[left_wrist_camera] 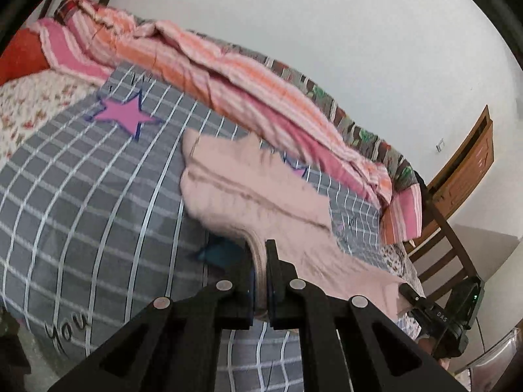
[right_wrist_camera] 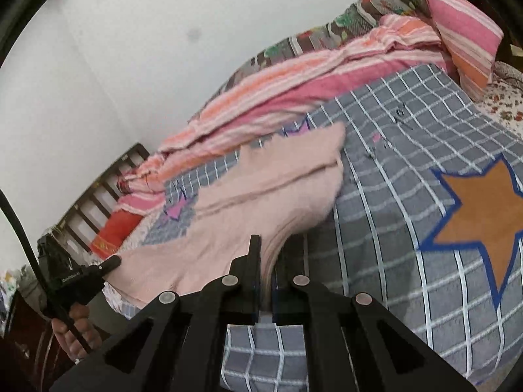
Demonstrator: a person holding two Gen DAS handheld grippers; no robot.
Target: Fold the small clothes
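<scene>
**Both grippers pinch one edge of the pink garment above the bed**

My left gripper (left_wrist_camera: pixel 260 254) is clamped tight on the thick, ribbed hem of the pink garment (left_wrist_camera: pixel 248 189), low in the centre of the left wrist frame. My right gripper (right_wrist_camera: pixel 268 254) has its jaws pressed together on the same kind of edge, low centre of the right wrist frame. I hold two spots along one edge so the cloth stretches between them rather than bunching, which I judge is what a clean fold needs.

The garment runs up from each grip toward the middle of the frame, and its far part lies on the grey checked bedspread (left_wrist_camera: pixel 98 196). Near the grippers the fabric arcs clear of the bed, so that end appears to be raised while the rest trails behind.

In the right wrist view the left gripper shows at the lower left edge, a hand (right_wrist_camera: pixel 76 330) wrapped around its handle, with the pink cloth reaching to its tip. The striped pink and orange blanket (left_wrist_camera: pixel 209 62) is heaped along the wall side of the bed, well apart from the garment, leaving flat bedspread to fold on. The fold itself looks not yet made.
</scene>
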